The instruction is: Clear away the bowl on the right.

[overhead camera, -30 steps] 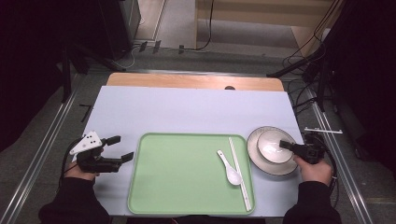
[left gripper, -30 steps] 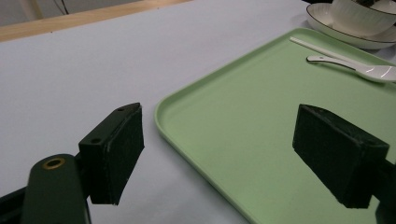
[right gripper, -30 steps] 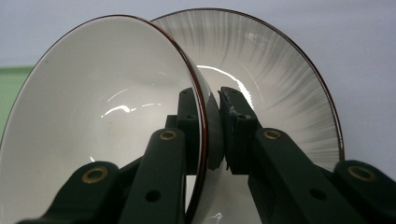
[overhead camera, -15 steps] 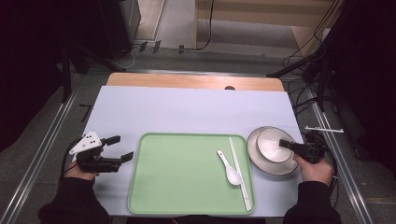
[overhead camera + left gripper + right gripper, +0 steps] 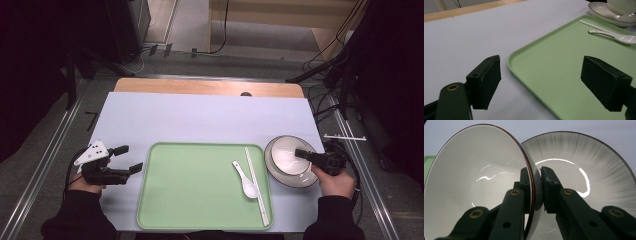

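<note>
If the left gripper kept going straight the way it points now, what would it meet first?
Probably the near rim of the green tray. The left gripper is open, with that rim running between its jaws just ahead. The spoon and chopsticks lie much farther along; the gripper's height over the table is unclear.

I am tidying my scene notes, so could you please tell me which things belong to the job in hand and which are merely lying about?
In the job: white bowl, gripped at its rim by the right gripper; grey-rimmed plate beneath.

Lying about: green tray, white spoon, white chopsticks, open left gripper.

The table (image 5: 200, 120) bears a tray (image 5: 195, 200) and plate (image 5: 310, 180).
</note>
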{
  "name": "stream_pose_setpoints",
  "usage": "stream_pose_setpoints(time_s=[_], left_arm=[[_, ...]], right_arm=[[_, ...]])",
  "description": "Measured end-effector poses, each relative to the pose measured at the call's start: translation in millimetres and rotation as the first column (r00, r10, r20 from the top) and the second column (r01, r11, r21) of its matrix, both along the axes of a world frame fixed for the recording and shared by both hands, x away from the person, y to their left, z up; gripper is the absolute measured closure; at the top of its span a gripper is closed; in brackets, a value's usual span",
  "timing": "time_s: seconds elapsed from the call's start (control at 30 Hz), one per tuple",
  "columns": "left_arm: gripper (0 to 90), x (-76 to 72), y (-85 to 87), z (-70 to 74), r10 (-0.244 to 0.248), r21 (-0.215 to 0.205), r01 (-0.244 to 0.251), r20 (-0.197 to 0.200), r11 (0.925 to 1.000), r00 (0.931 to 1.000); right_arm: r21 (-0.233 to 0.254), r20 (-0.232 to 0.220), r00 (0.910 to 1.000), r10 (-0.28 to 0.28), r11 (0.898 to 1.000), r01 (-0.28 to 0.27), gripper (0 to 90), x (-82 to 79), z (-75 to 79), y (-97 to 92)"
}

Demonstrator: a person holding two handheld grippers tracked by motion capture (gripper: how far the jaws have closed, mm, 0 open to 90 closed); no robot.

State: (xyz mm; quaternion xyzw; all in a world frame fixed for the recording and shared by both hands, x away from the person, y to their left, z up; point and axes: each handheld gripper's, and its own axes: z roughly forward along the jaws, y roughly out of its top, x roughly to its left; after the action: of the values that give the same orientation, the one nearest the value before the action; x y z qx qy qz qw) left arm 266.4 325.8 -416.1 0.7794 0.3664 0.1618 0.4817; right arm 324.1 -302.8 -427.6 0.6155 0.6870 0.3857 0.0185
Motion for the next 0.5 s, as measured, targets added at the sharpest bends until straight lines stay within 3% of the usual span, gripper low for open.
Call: stream_pose_setpoints(time_s=[0.5], left_arm=[[16.7, -0.1, 0.2, 0.0, 0.001, 0.000, -0.001, 0.001, 1.0000, 1.0000]], right_arm=[[0.041, 0.022, 0.9930, 0.116, 0.992, -0.117, 81.6, -10.4, 9.4, 34.9]])
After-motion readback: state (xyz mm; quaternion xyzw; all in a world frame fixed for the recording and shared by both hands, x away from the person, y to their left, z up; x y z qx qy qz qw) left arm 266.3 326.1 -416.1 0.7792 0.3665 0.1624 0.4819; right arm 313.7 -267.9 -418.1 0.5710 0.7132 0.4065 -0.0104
